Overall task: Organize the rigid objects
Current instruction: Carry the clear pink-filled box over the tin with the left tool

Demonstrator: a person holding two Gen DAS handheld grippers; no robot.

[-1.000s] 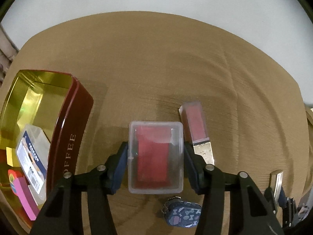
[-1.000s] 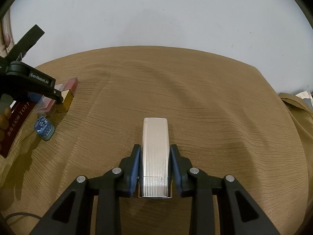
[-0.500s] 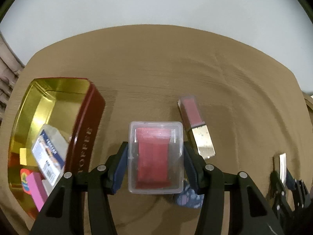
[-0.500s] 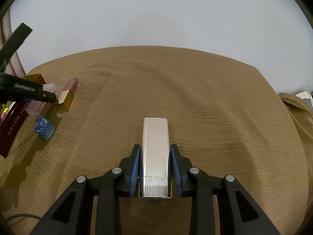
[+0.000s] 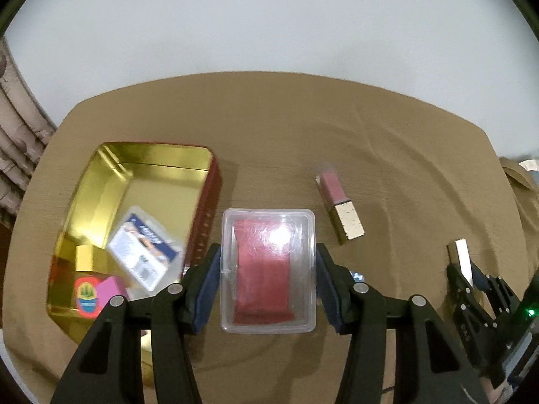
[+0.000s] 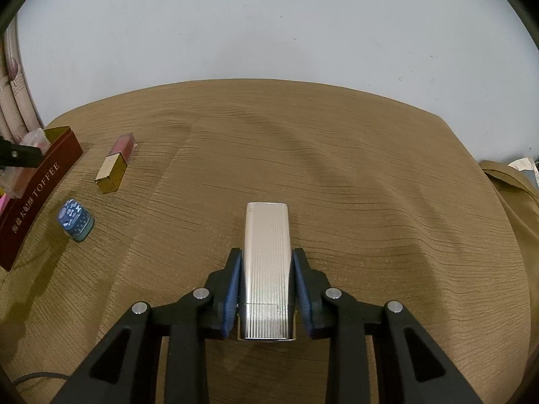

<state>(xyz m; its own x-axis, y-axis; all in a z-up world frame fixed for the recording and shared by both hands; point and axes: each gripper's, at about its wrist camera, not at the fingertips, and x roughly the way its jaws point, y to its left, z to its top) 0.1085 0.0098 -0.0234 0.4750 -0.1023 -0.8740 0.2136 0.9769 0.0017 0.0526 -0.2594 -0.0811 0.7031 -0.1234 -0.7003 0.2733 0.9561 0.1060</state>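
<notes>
Mid-sort on a brown-clothed worktop: my left gripper pinches a clear plastic case with a red insert, both blue pads tight against its long sides, and carries it clear of the cloth just beside the open toffee tin. The tin, red outside and gold inside, already holds a labelled clear box, a small yellow block and a pink piece. My right gripper has its pads on the flanks of a ribbed silver case lying low over the cloth, well to the right of the tin; whether it rests on the cloth I cannot tell.

I judge the step in hand to be the transfer of the clear case into the tin. The next move calls for swinging it left over the tin's near wall, lowering it into the bare gold floor behind the labelled box, and only then spreading the jaws, since the rim stands close and a clipped edge could tip the case.

Still out on the cloth: a pink-and-gold lipstick box and a small blue patterned tin.
</notes>
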